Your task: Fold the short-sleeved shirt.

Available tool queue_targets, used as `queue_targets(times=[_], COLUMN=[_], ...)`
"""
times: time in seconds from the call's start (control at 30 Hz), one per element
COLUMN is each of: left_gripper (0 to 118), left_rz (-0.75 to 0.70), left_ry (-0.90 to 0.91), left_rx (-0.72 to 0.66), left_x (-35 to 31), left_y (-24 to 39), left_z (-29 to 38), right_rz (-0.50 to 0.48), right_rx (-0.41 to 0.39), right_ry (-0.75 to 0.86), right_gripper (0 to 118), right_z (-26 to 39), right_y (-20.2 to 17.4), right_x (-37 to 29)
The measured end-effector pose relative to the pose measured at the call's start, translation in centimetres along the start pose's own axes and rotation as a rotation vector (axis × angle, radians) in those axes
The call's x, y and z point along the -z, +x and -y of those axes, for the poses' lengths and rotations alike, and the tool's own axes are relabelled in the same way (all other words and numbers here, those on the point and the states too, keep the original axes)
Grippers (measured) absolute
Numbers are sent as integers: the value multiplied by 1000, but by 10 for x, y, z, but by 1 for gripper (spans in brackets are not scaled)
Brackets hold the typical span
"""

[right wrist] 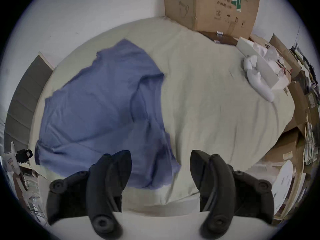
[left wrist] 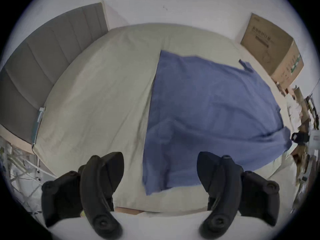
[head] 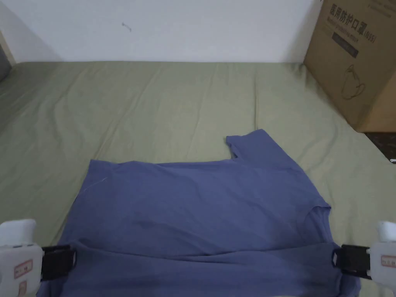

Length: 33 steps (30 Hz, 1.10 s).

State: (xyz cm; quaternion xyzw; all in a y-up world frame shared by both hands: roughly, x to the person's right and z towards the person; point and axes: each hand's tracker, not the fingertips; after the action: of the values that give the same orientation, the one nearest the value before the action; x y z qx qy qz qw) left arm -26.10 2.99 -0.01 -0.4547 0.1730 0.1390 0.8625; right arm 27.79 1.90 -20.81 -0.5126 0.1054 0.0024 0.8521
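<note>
A blue short-sleeved shirt (head: 201, 216) lies spread on the green bed sheet (head: 154, 100), collar end to the right, with one sleeve (head: 255, 149) pointing away from me. Its near part is doubled over in a loose fold. My left gripper (head: 69, 261) sits at the shirt's left edge and my right gripper (head: 336, 261) at its right edge, both near the bed's front. In the left gripper view the shirt (left wrist: 207, 113) lies ahead of the wide-apart jaws of the left gripper (left wrist: 160, 167). In the right gripper view the right gripper (right wrist: 161, 165) stands open above the shirt's (right wrist: 97, 108) near corner.
A large cardboard box (head: 355, 58) stands at the bed's far right corner against the white wall. A grey headboard (left wrist: 43, 62) bounds the left side. White items (right wrist: 256, 77) and more boxes crowd the right edge of the bed.
</note>
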Motion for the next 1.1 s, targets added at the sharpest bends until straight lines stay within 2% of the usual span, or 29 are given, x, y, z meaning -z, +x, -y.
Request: queue_targets(times=[0.03, 0.07, 0.1, 0.13, 0.2, 0.33, 0.47, 0.53, 0.57, 0.6, 0.63, 0.67, 0.73, 0.77, 0.83, 1.0, 1.1], left_gripper=[87, 60, 27, 0, 0, 0, 0, 0, 0, 0, 0, 0, 0, 0, 0, 0, 0], left_rz=[11, 15, 10, -15, -22, 20, 29, 56, 65, 68, 67, 64, 53, 53, 61, 45, 45], left_ry=[20, 13, 12, 15, -2, -15, -4, 5, 8, 14, 20, 20, 23, 21, 12, -30, -40], left_rx=[-10, -11, -6, 7, 73, 26, 18, -3, -9, -13, -12, -7, 2, 4, 2, -33, -39], left_x=[1, 5, 10, 17, 27, 40, 52, 58, 61, 63, 67, 70, 78, 83, 95, 115, 117], left_y=[2, 6, 9, 15, 27, 33, 39, 40, 42, 44, 46, 49, 50, 49, 44, 33, 31], left_z=[-4, -9, -13, -13, -15, -24, -49, -62, -71, -77, -83, -89, -98, -101, -104, -103, -103], right_rz=[-5, -3, 0, 5, -49, -46, -70, -57, -54, -64, -73, -80, -65, -10, 39, -21, 17], right_rx=[-20, -52, -65, -60, -69, -56, -40, -68, -75, -77, -74, -60, -56, -69, -105, -118, -151], right_ry=[19, 36, 35, 28, -10, -26, 16, 66, 85, 88, 80, 69, 52, 43, 17, -49, -41], right_gripper=[72, 60, 32, 0, 0, 0, 0, 0, 21, 48, 70, 73, 73, 73, 73, 72, 62], right_z=[-6, -12, -15, -18, -19, -37, -92, -124, -142, -157, -175, -191, -217, -228, -238, -241, -237], right_y=[-4, -11, -17, -21, -26, -34, -38, -43, -45, -45, -45, -46, -48, -48, -48, -46, -55], right_x=[-1, -1, 2, 7, 20, 44, 70, 84, 94, 105, 119, 131, 155, 168, 188, 219, 218])
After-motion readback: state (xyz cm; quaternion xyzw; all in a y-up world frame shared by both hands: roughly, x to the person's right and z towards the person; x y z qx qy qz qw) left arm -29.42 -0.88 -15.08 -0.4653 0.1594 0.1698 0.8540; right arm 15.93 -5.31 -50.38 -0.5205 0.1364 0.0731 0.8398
